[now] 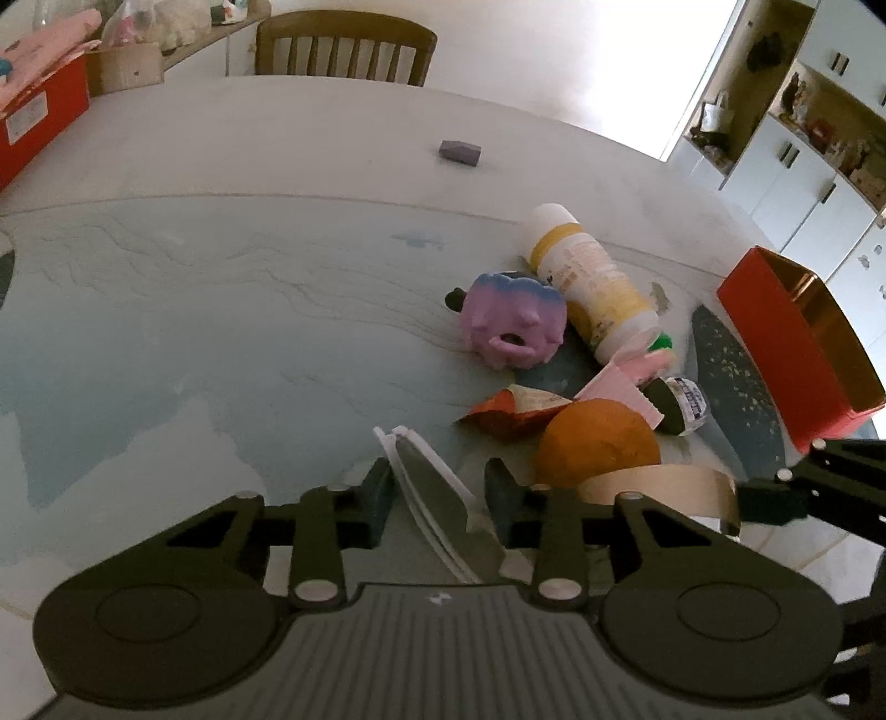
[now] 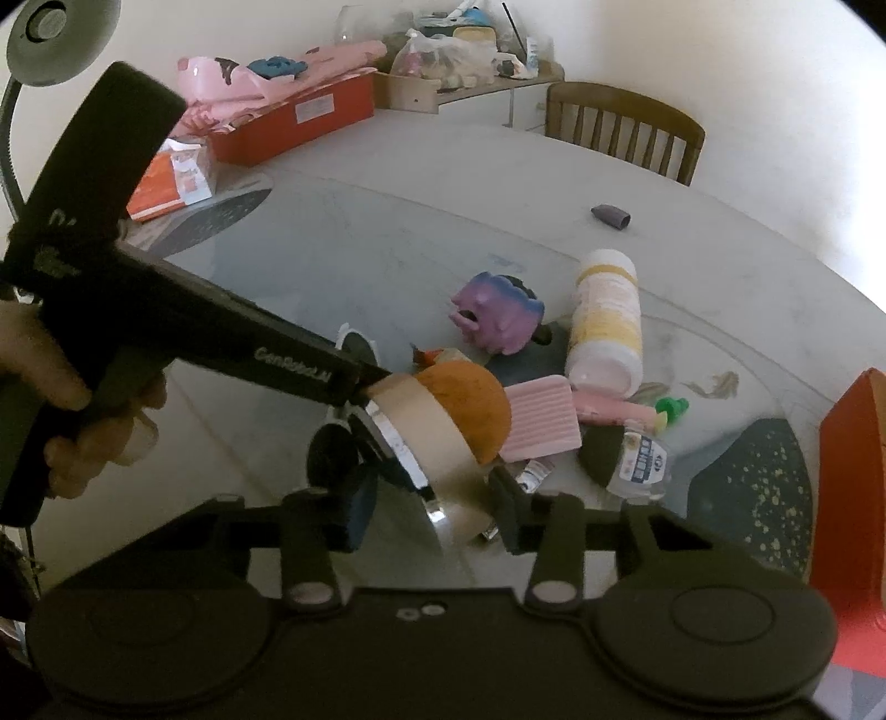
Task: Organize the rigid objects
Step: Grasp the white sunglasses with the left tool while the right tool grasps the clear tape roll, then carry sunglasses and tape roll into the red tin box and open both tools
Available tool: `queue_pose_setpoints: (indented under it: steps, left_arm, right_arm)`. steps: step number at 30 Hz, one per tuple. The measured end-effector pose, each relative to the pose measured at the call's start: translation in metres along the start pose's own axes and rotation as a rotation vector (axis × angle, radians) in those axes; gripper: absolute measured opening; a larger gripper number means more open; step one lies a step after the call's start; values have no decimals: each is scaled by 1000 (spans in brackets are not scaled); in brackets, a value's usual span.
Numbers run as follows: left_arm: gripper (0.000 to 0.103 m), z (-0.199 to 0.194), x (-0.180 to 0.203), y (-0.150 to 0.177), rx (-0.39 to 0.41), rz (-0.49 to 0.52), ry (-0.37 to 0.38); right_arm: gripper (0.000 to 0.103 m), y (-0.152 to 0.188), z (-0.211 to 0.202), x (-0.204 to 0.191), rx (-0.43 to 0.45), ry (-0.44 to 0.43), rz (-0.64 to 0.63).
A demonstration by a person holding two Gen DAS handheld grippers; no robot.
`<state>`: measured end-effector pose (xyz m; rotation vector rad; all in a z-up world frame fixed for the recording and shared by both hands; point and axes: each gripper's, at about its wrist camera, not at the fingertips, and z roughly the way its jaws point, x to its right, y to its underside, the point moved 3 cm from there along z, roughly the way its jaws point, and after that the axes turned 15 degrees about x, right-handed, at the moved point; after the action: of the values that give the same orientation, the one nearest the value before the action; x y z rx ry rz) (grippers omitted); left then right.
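A heap of objects lies on the table: a purple toy, a white and yellow bottle, an orange ball, a pink ribbed piece and a small clear bottle. My left gripper is open, its fingers either side of a pair of white-handled scissors, not pressing on them. My right gripper is open around a roll of tan tape that leans on the ball; its pads do not touch the roll.
An open red box stands at the right. A small grey block lies further back. A long red box with pink items and an orange packet sit at the far left. A wooden chair stands behind the table.
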<state>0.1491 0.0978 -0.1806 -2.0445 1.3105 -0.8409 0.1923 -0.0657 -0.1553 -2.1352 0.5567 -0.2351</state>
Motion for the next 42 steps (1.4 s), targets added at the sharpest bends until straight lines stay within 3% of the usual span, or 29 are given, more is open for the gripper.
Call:
queue_pose_setpoints:
  steps: [3,16,24,32,42]
  left_arm:
    - [22,0,-2,0,3,-1,-20]
    - [20,-25,-13,5,19,-33,-18]
    - [20,-55,-14,0,66,-34,5]
    - [20,-86,5,-19,109,-21,85]
    - [18,-100,70,-51,154,97,205]
  right_arm:
    - [35,2,-5,-4,6,3,-5]
    - [23,3,-38,-11,64,29,63]
    - [21,8,-67,-7,103,118,114]
    - [21,3,-104,5,164,228,119]
    - [21,-8,-151,67,243,372,172]
